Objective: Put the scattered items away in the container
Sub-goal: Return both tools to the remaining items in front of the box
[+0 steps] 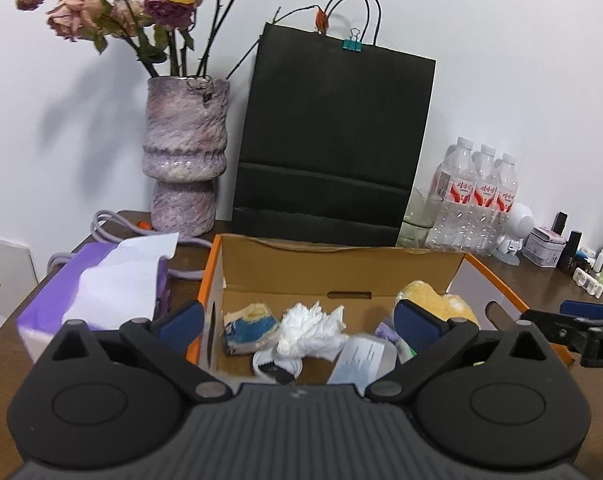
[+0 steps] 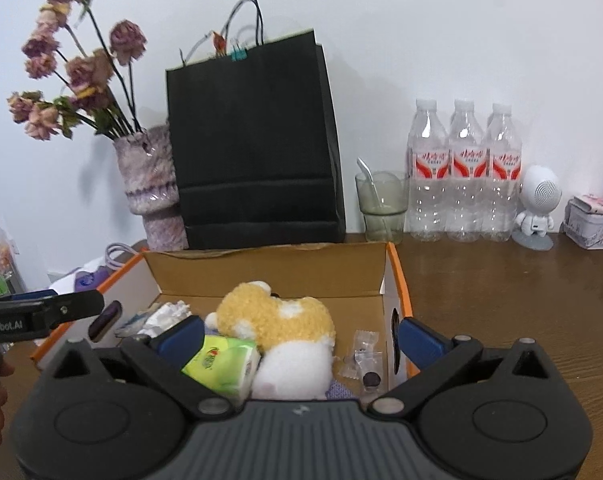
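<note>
An orange-edged cardboard box [image 1: 341, 268] [image 2: 269, 276] stands on the wooden table. It holds a yellow and white plush toy [image 2: 285, 328] [image 1: 437, 300], a green tissue pack [image 2: 225, 364], a crumpled white tissue [image 1: 313, 328], a blue and yellow sponge piece [image 1: 249, 328], a clear candy wrapper [image 2: 361, 356] and a small packet [image 1: 357, 360]. My left gripper [image 1: 299, 324] is open and empty above the box's left half. My right gripper [image 2: 299, 336] is open and empty above the box's right half, its right finger [image 2: 421, 340] outside the box wall.
A black paper bag [image 1: 333, 140] and a purple vase with dried roses [image 1: 185, 152] stand behind the box. A purple tissue box [image 1: 97, 296] lies to the left. A glass with a spoon [image 2: 381, 208], three water bottles [image 2: 465, 172], a white robot figure [image 2: 537, 208] and a tin [image 2: 593, 220] stand at the right.
</note>
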A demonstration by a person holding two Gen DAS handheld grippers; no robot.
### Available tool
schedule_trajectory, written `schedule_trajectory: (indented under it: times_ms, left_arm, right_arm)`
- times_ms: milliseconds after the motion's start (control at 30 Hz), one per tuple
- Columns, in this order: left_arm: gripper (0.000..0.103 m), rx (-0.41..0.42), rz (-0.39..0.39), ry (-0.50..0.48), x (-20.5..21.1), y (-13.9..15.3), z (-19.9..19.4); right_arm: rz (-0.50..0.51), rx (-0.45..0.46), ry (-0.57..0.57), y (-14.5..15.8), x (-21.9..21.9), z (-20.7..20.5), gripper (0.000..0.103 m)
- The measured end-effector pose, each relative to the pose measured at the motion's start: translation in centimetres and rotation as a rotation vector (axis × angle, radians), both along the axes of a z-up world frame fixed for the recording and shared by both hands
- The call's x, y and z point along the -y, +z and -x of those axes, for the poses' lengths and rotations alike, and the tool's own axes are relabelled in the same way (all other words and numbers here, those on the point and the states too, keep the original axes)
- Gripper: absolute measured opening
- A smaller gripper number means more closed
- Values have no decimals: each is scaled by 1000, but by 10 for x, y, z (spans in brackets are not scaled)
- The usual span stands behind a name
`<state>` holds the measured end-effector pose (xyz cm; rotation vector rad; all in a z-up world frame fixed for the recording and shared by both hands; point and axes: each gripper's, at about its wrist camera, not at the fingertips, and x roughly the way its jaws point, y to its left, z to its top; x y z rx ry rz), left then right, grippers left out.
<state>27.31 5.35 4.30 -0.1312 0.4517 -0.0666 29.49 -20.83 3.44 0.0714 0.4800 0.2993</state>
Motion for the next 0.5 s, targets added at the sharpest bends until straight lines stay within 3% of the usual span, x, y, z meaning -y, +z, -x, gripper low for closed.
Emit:
schedule_trajectory:
  times_ms: [200,500]
  left_arm:
    - [103,-34,4,12,-10,-10,32]
    - [103,-83,45,-1,-27,-37,64]
  right_arm:
    - [47,18,57,-7,-3,39,103]
    - [25,-118,151,-44,-31,69,103]
